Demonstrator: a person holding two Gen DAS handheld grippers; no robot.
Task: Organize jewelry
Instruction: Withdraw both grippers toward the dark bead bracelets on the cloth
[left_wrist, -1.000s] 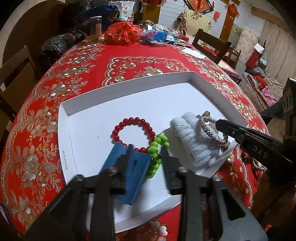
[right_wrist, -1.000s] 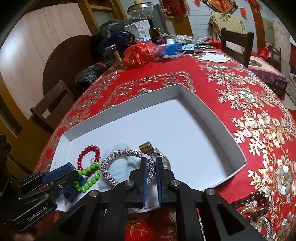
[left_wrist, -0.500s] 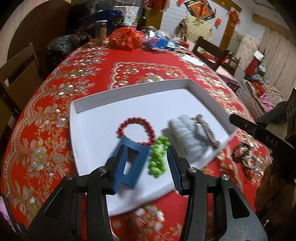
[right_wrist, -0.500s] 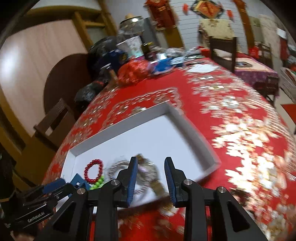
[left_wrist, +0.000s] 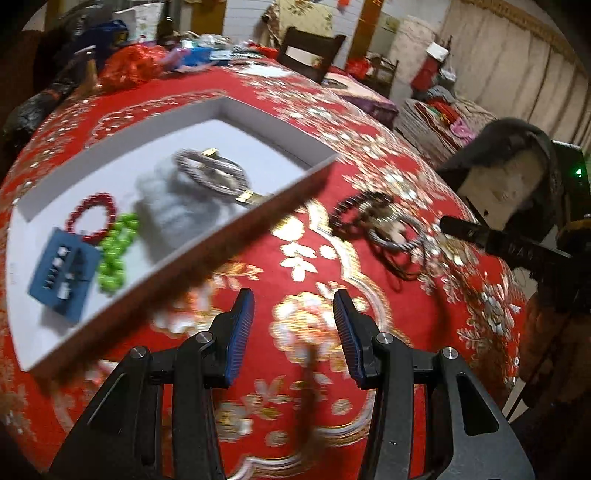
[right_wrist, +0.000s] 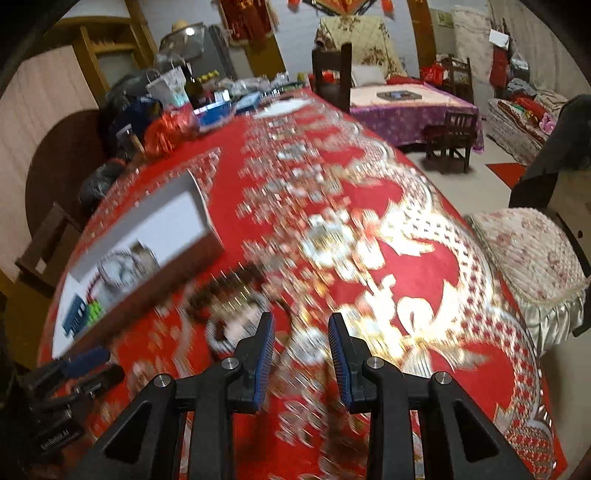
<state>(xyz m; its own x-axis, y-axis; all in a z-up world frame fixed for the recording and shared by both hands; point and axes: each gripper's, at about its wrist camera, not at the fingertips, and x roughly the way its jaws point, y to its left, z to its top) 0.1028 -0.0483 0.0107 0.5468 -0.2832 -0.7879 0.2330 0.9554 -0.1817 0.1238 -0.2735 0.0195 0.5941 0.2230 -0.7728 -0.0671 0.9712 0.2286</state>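
Observation:
A white tray (left_wrist: 129, 158) holds a blue earring card (left_wrist: 62, 273), a green bead bracelet (left_wrist: 114, 254), a red bead bracelet (left_wrist: 92, 216) and a pale folded cloth (left_wrist: 173, 210). On the cloth lies a braided silver bracelet (left_wrist: 210, 173). To the right of the tray, a pile of dark and silver bracelets (left_wrist: 376, 225) lies on the red tablecloth. My left gripper (left_wrist: 293, 314) is open and empty over the cloth, nearer than the pile. My right gripper (right_wrist: 301, 332) is open and empty, just right of the blurred pile (right_wrist: 229, 314). The tray (right_wrist: 173, 218) sits far left in the right wrist view.
Bags, bottles and boxes (right_wrist: 184, 110) crowd the far end of the table. A dark chair (left_wrist: 310, 51) stands behind it, and a padded seat (right_wrist: 532, 251) beside the right edge. The left gripper's fingers (right_wrist: 85, 365) show low left in the right wrist view.
Both grippers swung right, off the tray and over the tablecloth by the bracelet pile. The right jaws opened and left the braided bracelet on the cloth. The left gripper left the blue card.

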